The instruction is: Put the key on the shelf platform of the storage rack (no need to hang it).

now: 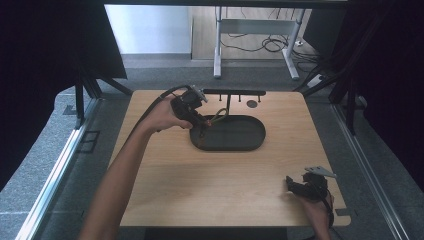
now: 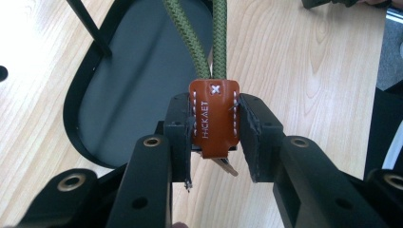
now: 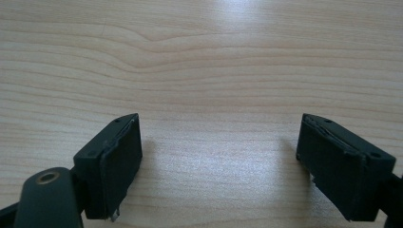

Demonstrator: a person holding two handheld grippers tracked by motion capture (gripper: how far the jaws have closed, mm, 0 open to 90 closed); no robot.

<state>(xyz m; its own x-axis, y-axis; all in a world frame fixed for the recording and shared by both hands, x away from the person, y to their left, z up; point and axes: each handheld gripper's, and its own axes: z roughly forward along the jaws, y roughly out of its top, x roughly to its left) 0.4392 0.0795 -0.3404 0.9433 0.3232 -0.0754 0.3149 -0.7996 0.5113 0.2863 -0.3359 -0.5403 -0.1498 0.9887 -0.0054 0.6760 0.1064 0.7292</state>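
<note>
Your left gripper (image 2: 215,137) is clamped on the brown tab (image 2: 215,118) of the green cord (image 2: 216,38), held over the near-left end of the black tray (image 1: 250,142), the cord running away toward the rack (image 1: 232,92), while your right gripper (image 3: 218,156) rests wide and empty.

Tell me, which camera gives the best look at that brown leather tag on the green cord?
The left gripper view: the leather tag sits close up, pinched in the left claw, stitching and lettering visible. The high view shows a small brownish spot by the black tray. The right gripper view looks at bare tabletop.
</note>
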